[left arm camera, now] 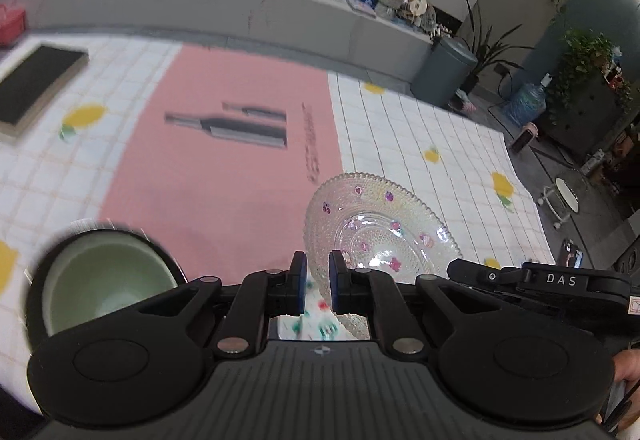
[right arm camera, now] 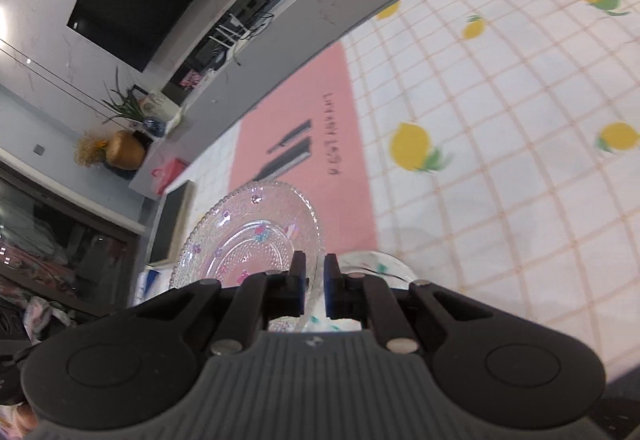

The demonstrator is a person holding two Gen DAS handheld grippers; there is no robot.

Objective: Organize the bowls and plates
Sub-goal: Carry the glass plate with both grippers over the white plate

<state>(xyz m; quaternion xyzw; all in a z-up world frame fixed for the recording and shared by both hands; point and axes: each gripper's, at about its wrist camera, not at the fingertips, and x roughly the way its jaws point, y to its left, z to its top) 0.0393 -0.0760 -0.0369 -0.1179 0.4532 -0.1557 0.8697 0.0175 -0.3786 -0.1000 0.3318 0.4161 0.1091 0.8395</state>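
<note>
Glass plate [left arm camera: 380, 224] clamped both sides: left gripper [left arm camera: 318, 282] and right gripper [right arm camera: 315, 290] pinch opposite rims, tilted; green bowl [left arm camera: 104, 280] sits left.

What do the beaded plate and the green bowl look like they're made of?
Plate: likely clear pressed glass; the pink mat shows through it, with beaded texture, bright glints and small coloured motifs. Bowl: probably glazed ceramic; opaque, pale green inside with a soft sheen, dark outside, though blur leaves that open.
</note>
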